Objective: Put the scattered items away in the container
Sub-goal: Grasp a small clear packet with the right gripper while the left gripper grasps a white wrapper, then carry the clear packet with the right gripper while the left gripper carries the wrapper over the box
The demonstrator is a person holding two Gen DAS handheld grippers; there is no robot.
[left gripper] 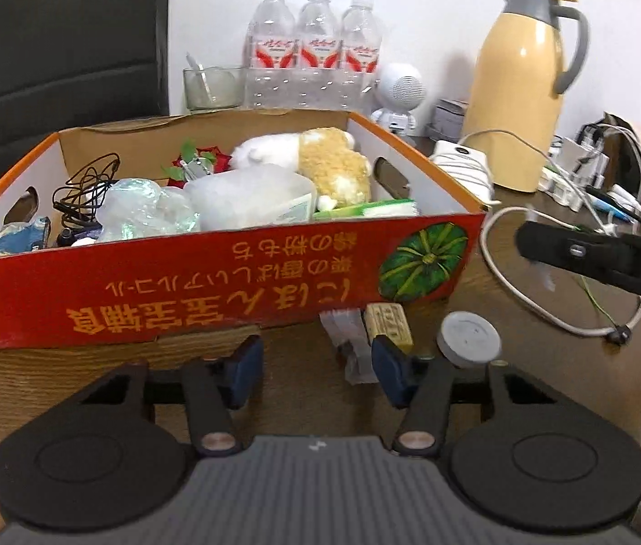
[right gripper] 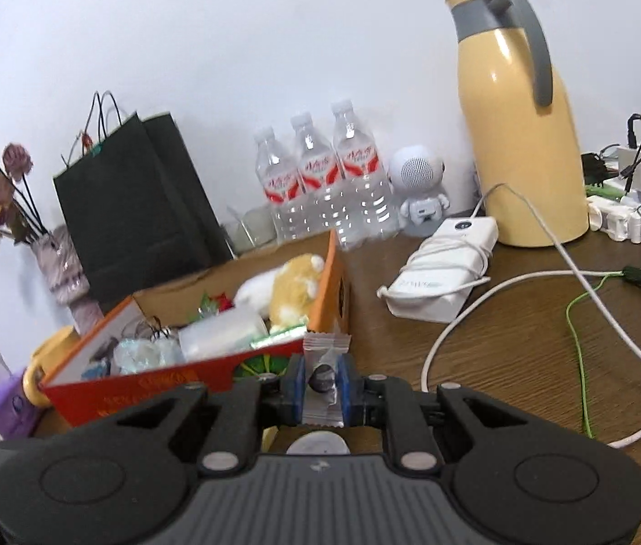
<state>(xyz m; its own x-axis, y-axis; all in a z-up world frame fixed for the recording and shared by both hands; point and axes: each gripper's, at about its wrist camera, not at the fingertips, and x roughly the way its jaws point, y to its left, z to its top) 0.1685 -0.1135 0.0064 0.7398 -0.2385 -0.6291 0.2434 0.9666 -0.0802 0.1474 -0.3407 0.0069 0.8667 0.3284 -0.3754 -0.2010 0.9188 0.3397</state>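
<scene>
- My right gripper (right gripper: 324, 383) is clamped on a clear sachet (right gripper: 323, 379), raised just past the box's (right gripper: 148, 390) near corner; only the right view shows this.
- My left gripper (left gripper: 317, 370) has its jaws apart, low over the table (left gripper: 93, 390).
- Only the left view shows what lies before the box: a wrapper (left gripper: 351, 340), a tan block (left gripper: 388, 323), a grey disc (left gripper: 470, 338).

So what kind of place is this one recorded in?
Probably a lived-in home or office desk: a wood-grain tabletop against a white wall, with a yellow thermos jug, three clear water bottles and tangled white charger cables.
</scene>
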